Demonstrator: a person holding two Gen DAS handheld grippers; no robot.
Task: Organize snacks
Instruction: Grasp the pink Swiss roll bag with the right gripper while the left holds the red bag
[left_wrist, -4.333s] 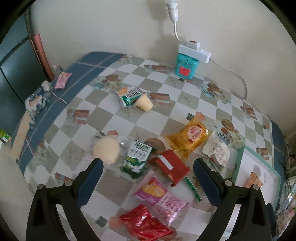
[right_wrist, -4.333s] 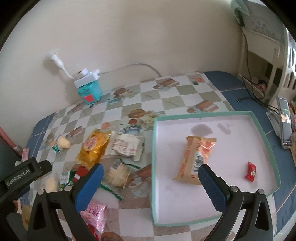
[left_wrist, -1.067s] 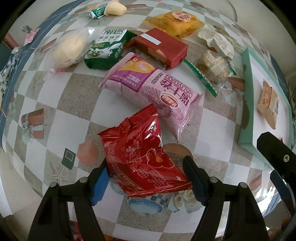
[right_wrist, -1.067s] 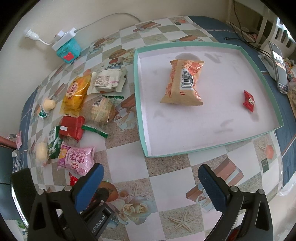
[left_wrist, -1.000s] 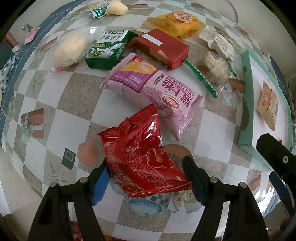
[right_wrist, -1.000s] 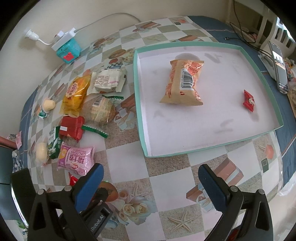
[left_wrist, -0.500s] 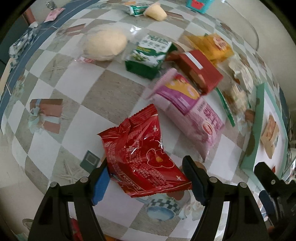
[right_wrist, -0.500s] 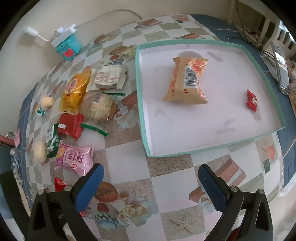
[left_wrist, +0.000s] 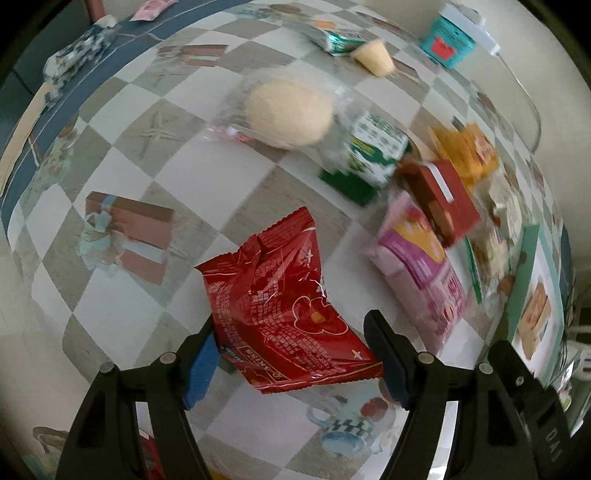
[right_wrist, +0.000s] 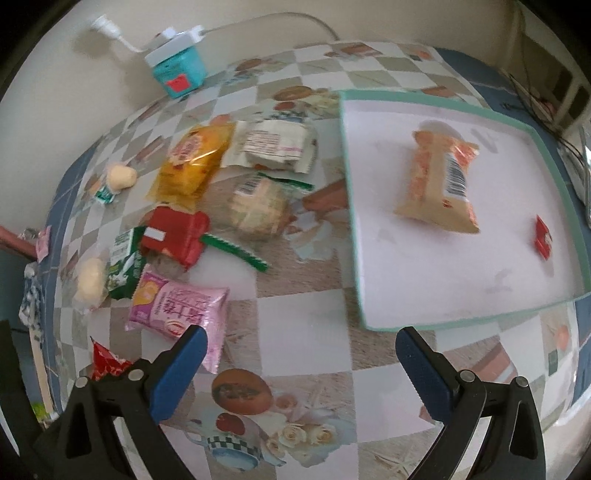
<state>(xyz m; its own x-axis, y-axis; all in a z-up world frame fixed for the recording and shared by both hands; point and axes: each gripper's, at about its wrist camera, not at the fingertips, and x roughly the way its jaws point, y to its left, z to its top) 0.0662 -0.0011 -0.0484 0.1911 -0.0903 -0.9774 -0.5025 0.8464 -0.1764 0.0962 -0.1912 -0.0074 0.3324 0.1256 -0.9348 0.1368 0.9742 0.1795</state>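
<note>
Checkered table (right_wrist: 303, 321) held most snacks loose; our left gripper (left_wrist: 291, 354) clamped a red bag (left_wrist: 284, 314), right gripper (right_wrist: 301, 363) wide, tray (right_wrist: 354, 221) ahead holding two.

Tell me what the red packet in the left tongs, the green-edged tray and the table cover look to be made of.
Red packet: thin glossy plastic film, likely foil-lined; it shows creases, highlights and a serrated seal edge.
Tray: probably cardboard or thin board, matte white inside with a teal rim; scuffs and stains show on its floor.
Table cover: seemingly printed vinyl or oilcloth, smooth with a soft sheen.
</note>
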